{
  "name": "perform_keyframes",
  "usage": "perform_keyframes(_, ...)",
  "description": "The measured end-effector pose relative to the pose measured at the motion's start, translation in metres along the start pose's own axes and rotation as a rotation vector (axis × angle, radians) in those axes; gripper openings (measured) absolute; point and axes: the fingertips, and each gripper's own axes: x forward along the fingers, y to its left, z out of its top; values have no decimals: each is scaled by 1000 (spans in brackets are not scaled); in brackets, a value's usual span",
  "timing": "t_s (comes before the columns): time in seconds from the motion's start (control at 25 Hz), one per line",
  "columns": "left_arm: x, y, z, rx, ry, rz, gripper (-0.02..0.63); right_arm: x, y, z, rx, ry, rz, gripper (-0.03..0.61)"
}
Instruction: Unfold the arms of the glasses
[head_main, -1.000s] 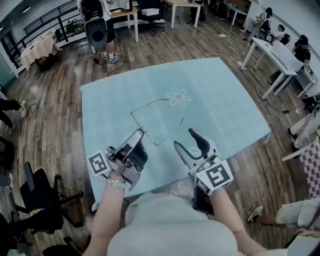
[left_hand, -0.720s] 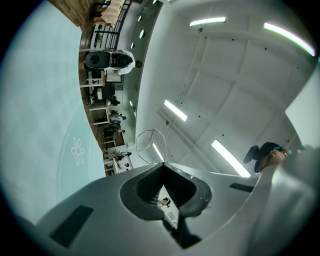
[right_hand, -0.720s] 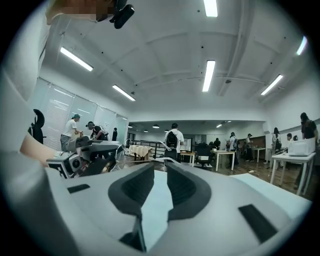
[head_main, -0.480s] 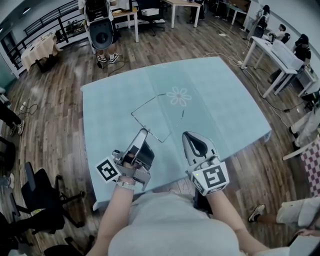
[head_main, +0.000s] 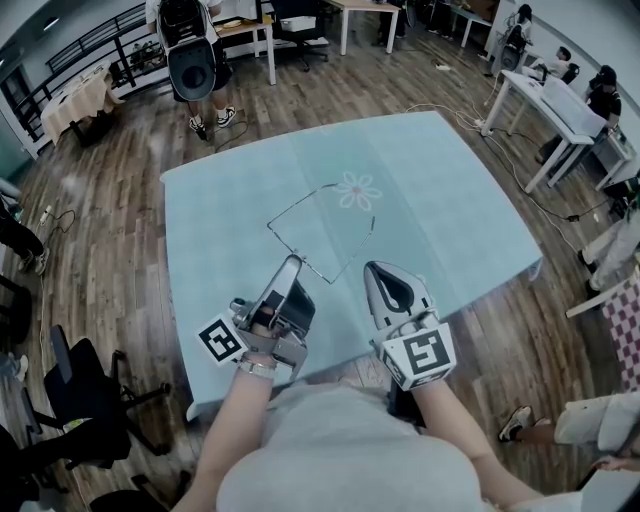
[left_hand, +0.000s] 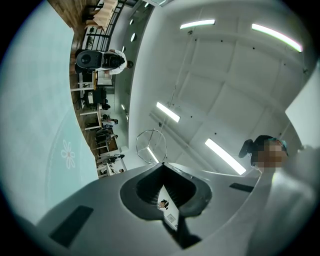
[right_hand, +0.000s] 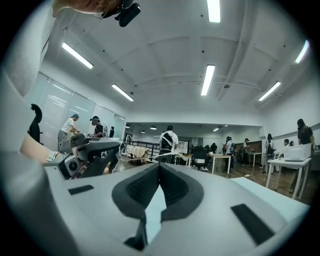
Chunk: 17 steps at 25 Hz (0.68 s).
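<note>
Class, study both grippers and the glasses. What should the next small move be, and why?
Probably swing the right gripper gently outward, away from the left gripper. The left gripper is shut on the wire-framed glasses, holding them above the table. The right gripper's jaws are closed, seemingly on a thin arm, so pivoting it should unfold that arm.
</note>
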Motion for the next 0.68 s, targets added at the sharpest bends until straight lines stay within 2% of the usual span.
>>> perform_keyframes(0.68, 4, -3, -6, 5, 9, -35, 6, 4, 4, 2, -5, -13, -1, 8)
